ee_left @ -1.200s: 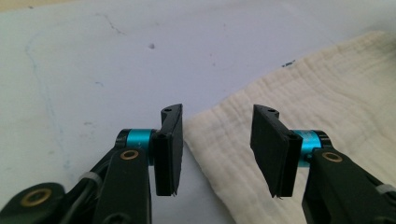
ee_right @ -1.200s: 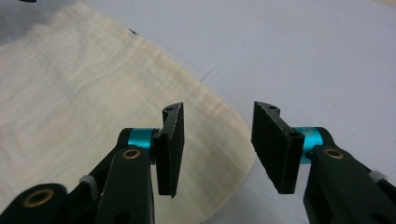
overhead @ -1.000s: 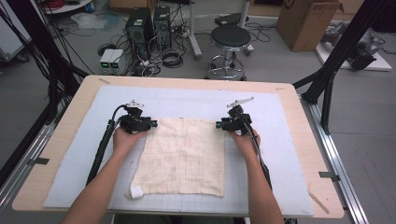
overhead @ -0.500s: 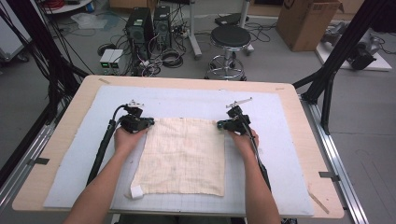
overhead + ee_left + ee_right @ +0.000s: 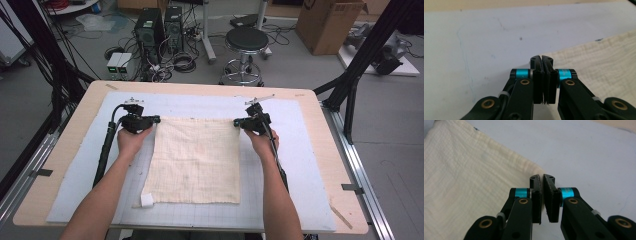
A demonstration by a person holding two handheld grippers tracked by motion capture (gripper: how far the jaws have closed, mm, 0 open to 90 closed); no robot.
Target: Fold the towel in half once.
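Since the earlier frame both sets of jaws have been closing and now pinch the far corners of the one cream cloth. The left gripper clamps its far-left corner, the right gripper its far-right. The cloth lies flat on the one grey mat.

A black stool stands beyond the table. Left of the stool are computer towers; right, a cardboard box.
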